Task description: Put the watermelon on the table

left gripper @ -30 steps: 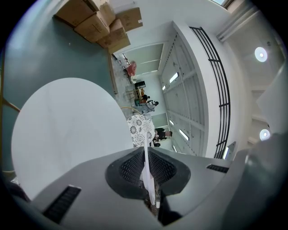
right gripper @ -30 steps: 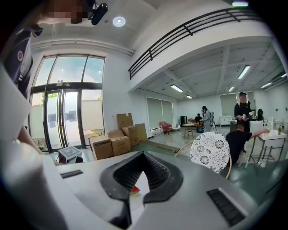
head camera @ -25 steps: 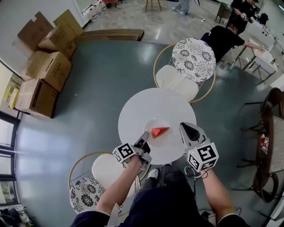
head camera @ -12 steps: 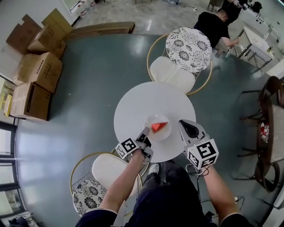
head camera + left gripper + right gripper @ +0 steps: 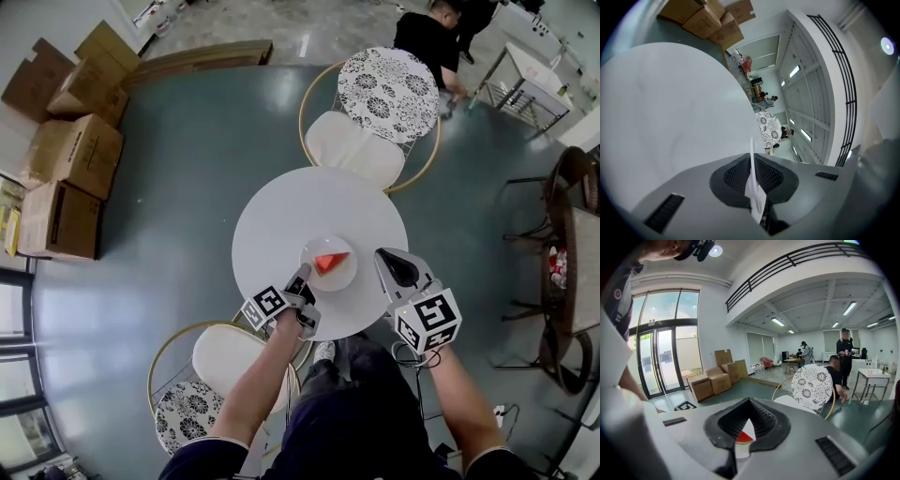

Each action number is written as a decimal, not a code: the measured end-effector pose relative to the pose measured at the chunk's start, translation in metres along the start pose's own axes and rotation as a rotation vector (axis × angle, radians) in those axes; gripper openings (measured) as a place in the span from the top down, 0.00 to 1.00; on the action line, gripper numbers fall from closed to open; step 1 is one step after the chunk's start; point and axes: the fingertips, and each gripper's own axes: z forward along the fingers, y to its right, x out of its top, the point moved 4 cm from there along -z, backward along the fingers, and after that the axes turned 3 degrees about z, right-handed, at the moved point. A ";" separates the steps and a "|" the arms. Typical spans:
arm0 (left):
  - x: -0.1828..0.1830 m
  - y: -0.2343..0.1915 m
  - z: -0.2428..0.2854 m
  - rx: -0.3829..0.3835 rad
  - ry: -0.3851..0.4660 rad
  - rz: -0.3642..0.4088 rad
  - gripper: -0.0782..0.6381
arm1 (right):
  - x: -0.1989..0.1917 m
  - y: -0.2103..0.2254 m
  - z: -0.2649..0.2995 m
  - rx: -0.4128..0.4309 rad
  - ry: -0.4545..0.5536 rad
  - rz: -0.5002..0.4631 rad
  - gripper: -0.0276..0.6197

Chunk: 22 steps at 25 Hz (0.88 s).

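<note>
Counter (image 5: 281,211) is round. Its far half and left side are bare, so that's the open room. The plate (image 5: 345,277) sits in the near half, a little right of centre and short of the near edge. One chair (image 5: 354,150) is tight against the far edge and a second chair (image 5: 230,361) is tucked under the near-left edge. The floor is open to the left as far as the boxes (image 5: 70,159).

Versus 1 s ago, the plate, slice and both tongs keep the same layout on the counter. The head view has drifted, so the counter sits slightly higher in frame. The person in black (image 5: 427,37) is now at top centre.

The watermelon (image 5: 325,262) lies on the plate, between the two tongs. Left tongs (image 5: 300,277) are at the plate's left rim and clamped on it; the left gripper view shows the thin white edge pinched between the pads. Right tongs (image 5: 389,261) are closed on nothing, just right of the plate and not touching it. The right gripper view shows the red slice past the tips.
</note>
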 end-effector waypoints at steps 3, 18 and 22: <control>-0.001 -0.001 0.003 0.011 -0.002 0.005 0.87 | -0.001 0.004 -0.001 -0.001 -0.001 0.004 0.95; 0.000 -0.001 0.008 0.142 -0.054 0.116 0.87 | -0.005 0.011 -0.006 0.005 0.004 0.036 0.95; -0.001 -0.002 0.007 0.197 -0.074 0.161 0.86 | -0.007 0.011 -0.008 0.010 0.006 0.040 0.95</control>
